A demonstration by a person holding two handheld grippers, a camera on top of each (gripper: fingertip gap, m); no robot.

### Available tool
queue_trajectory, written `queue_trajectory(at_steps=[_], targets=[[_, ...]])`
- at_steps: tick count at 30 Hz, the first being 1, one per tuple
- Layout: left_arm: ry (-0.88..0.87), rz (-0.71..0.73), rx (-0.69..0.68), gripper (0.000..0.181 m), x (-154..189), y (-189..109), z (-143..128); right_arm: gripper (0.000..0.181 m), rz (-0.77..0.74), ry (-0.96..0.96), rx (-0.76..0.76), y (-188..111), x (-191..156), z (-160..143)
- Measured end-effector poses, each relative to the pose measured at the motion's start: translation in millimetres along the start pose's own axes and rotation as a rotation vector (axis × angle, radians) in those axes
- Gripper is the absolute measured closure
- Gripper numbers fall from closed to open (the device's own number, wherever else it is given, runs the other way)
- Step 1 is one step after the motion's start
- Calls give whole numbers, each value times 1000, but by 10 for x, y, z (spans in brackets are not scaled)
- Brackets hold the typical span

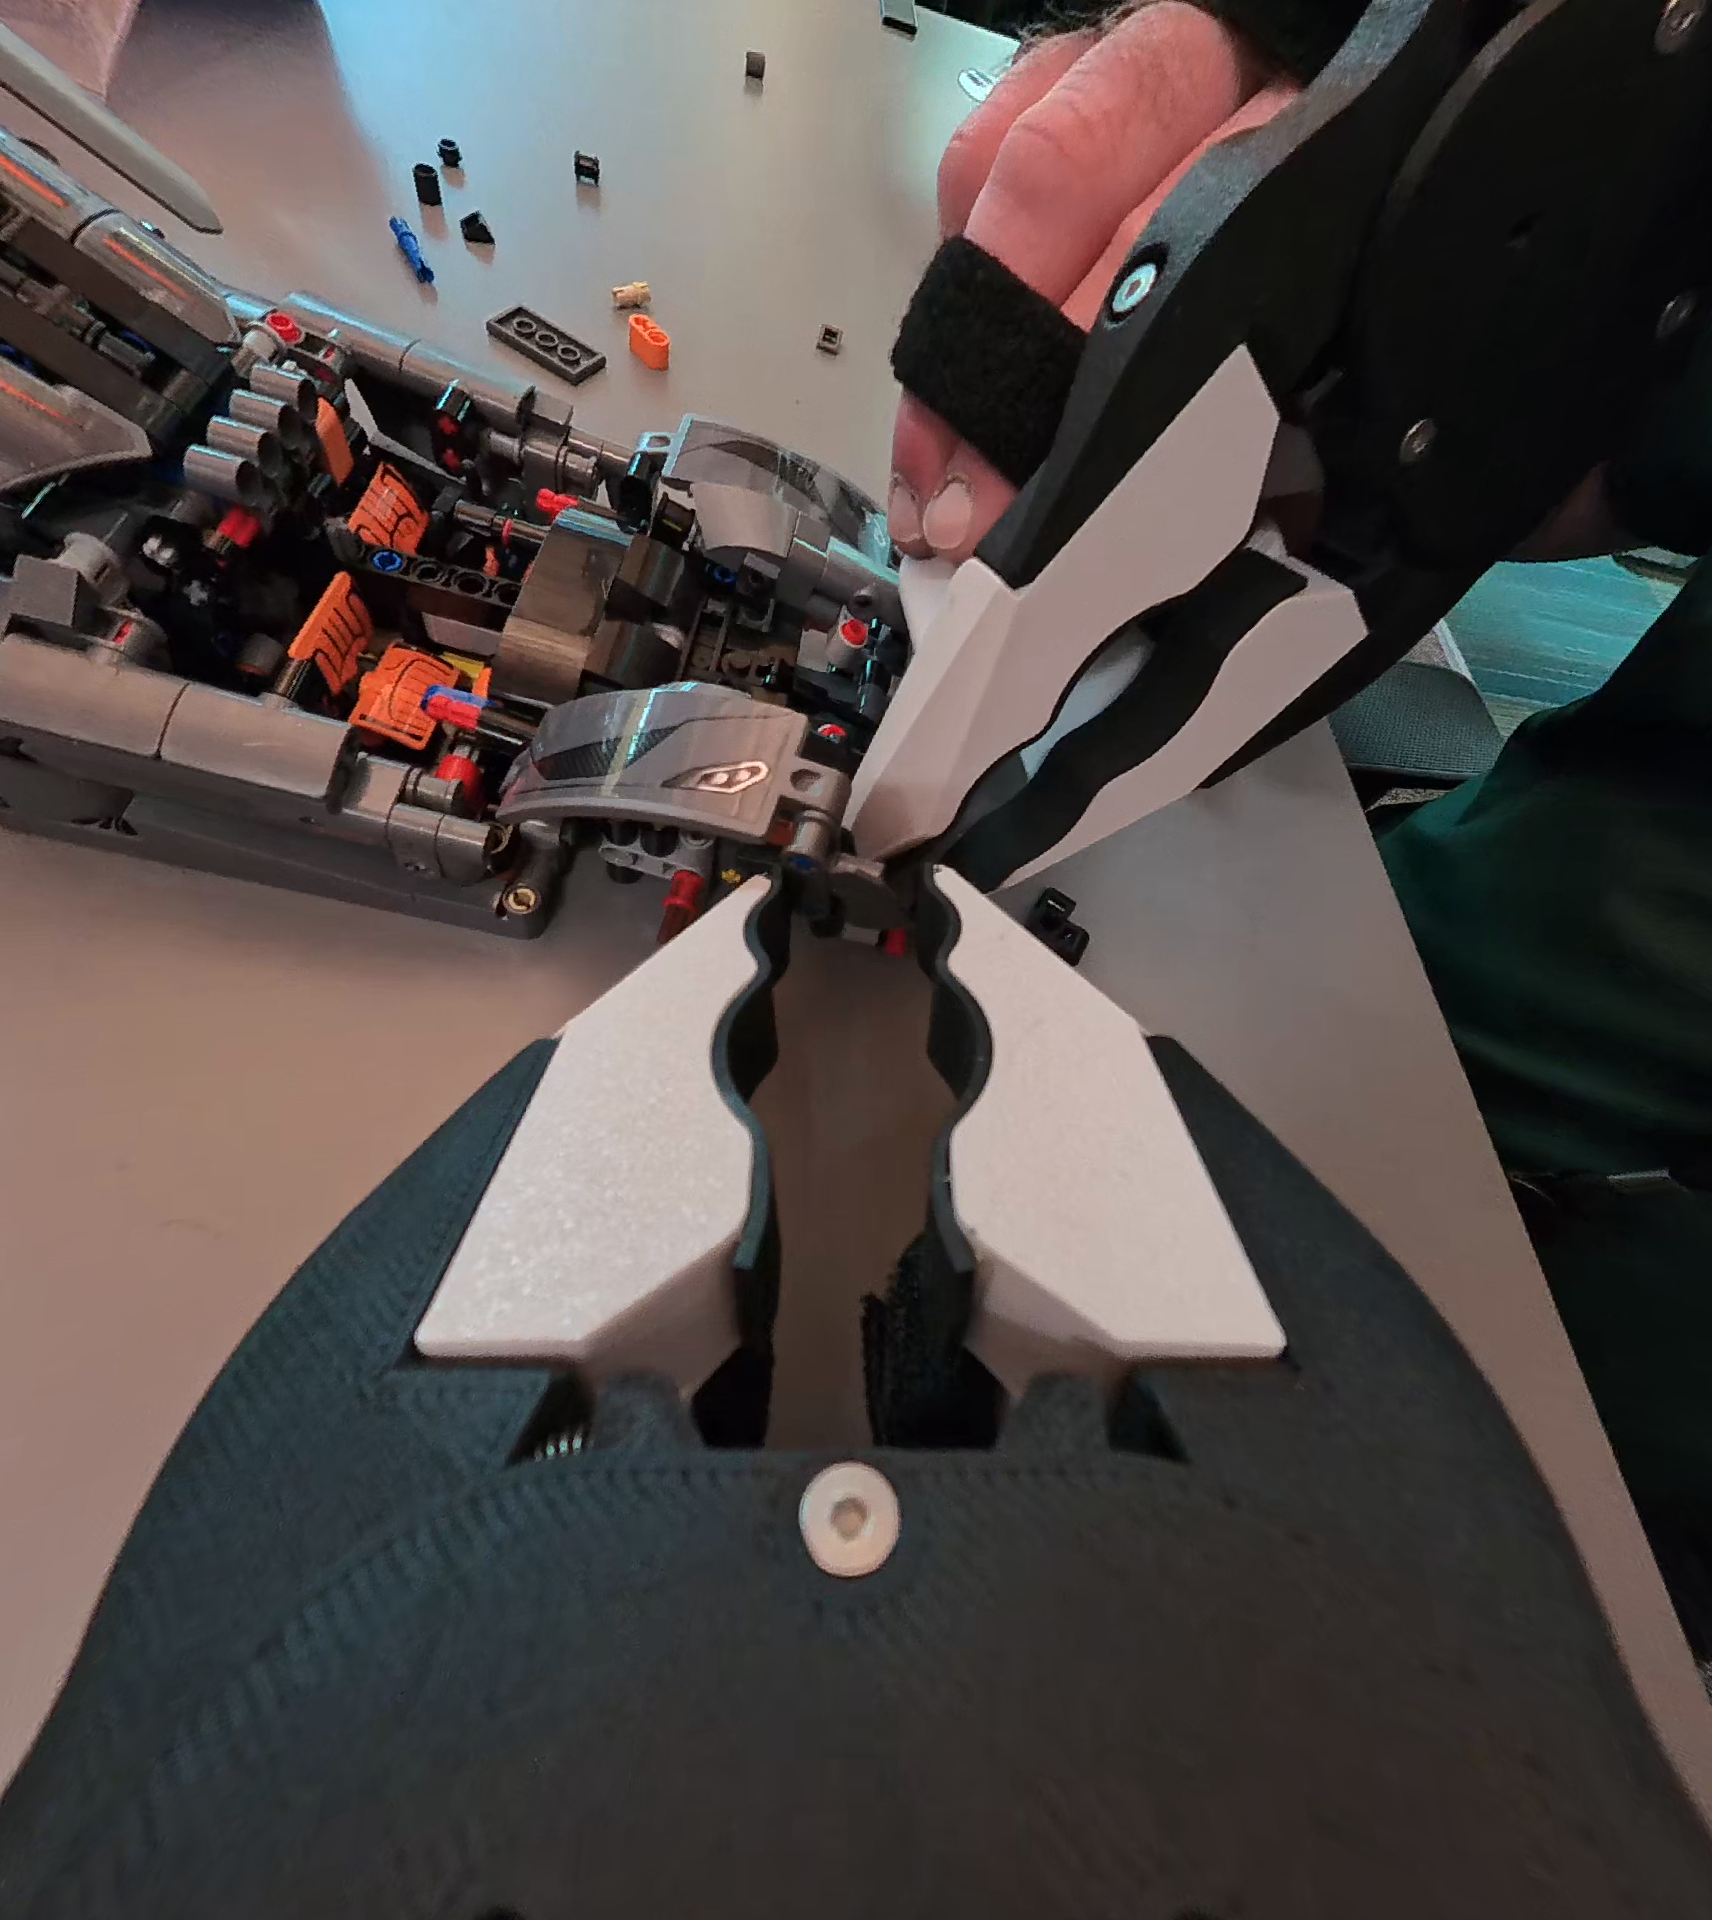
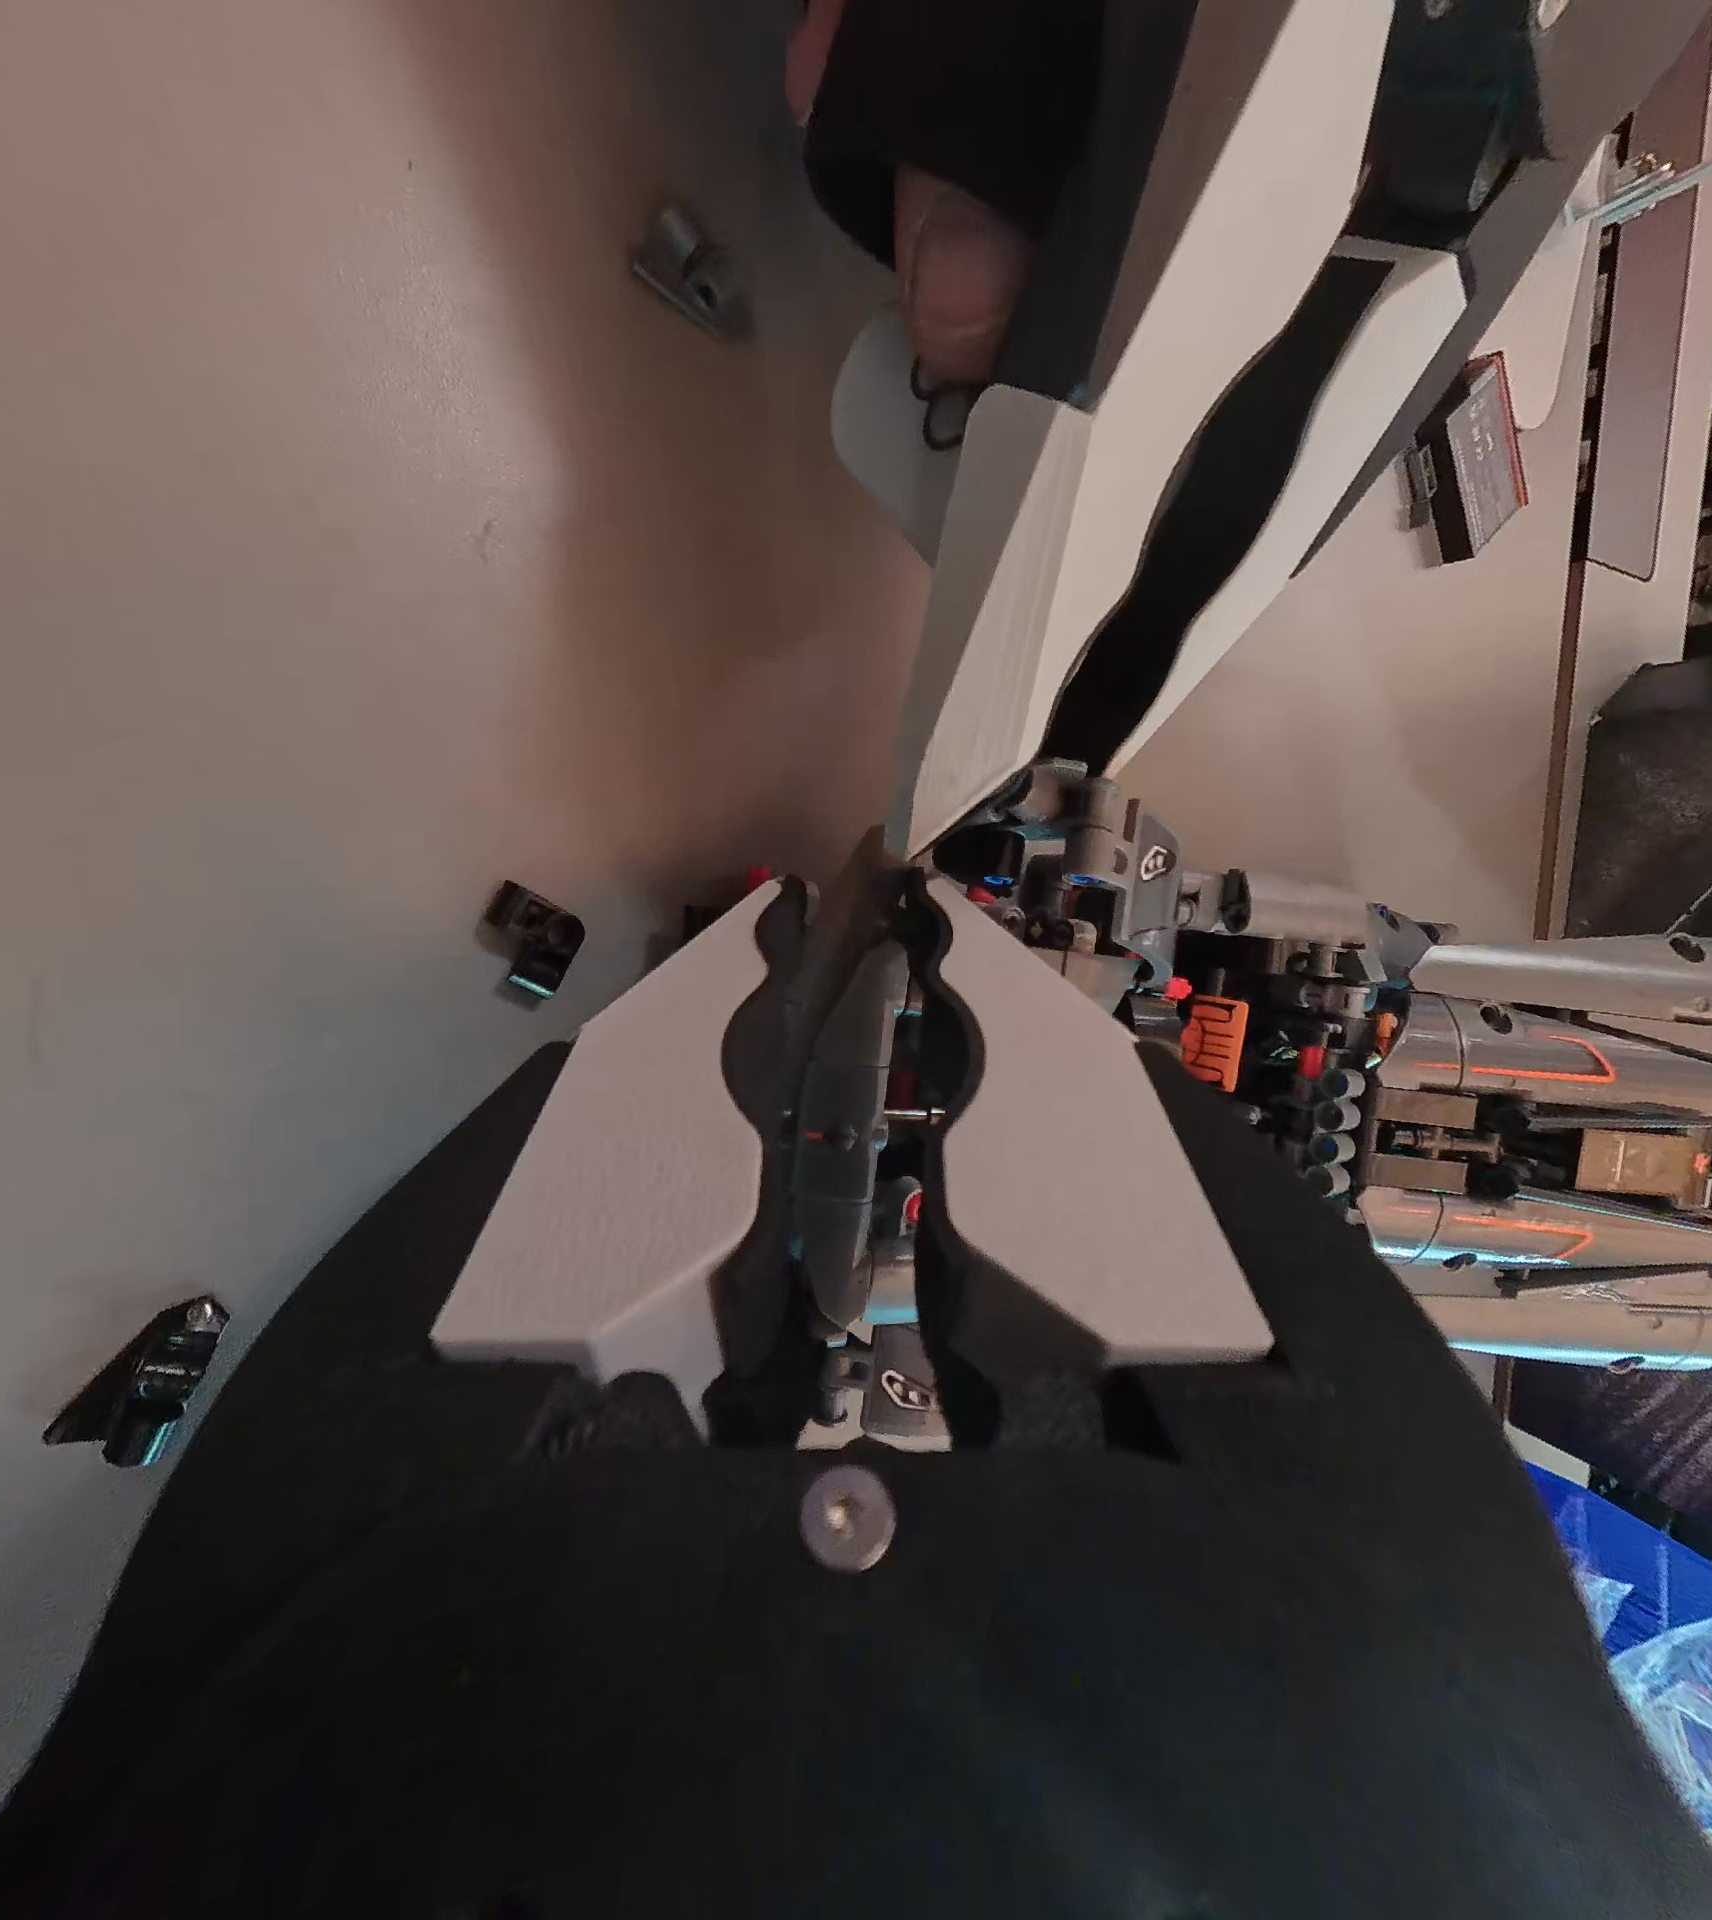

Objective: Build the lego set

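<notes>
A grey, black and orange Lego car (image 1: 312, 644) lies on the pale table; it also shows in the right wrist view (image 2: 1454, 1122). My left gripper (image 1: 857, 883) is closed around a small grey part (image 1: 867, 902) at the car's front corner. In the right wrist view it (image 2: 1070, 769) comes in from above. My right gripper (image 2: 857, 894) is shut on a thin grey front panel (image 2: 836, 1143) of the car, seen edge-on between its pads. In the left wrist view it (image 1: 899, 847) reaches down from the upper right, tips meeting mine at the car's nose.
Loose pieces lie beyond the car: a black plate (image 1: 545, 343), an orange piece (image 1: 648, 341), a blue pin (image 1: 410, 247). Black pieces (image 2: 532, 940) (image 2: 145, 1382) and a grey one (image 2: 691, 272) lie nearby. The table edge (image 1: 1403, 935) and a person in green (image 1: 1610, 831) are at right. My left and right fingertips are right by each other.
</notes>
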State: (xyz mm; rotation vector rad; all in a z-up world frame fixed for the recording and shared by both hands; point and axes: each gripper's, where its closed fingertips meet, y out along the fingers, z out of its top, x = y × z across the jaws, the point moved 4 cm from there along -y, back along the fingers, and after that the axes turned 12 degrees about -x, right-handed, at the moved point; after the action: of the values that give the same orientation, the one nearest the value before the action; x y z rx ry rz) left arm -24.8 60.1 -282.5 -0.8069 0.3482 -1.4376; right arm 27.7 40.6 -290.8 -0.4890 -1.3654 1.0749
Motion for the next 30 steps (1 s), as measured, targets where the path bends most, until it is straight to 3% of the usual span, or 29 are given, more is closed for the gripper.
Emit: queue_trajectory(at_steps=[30], targets=[[-12, -30, -13, 161, -16, 72, -49, 163, 0, 12, 106, -84, -9, -35]])
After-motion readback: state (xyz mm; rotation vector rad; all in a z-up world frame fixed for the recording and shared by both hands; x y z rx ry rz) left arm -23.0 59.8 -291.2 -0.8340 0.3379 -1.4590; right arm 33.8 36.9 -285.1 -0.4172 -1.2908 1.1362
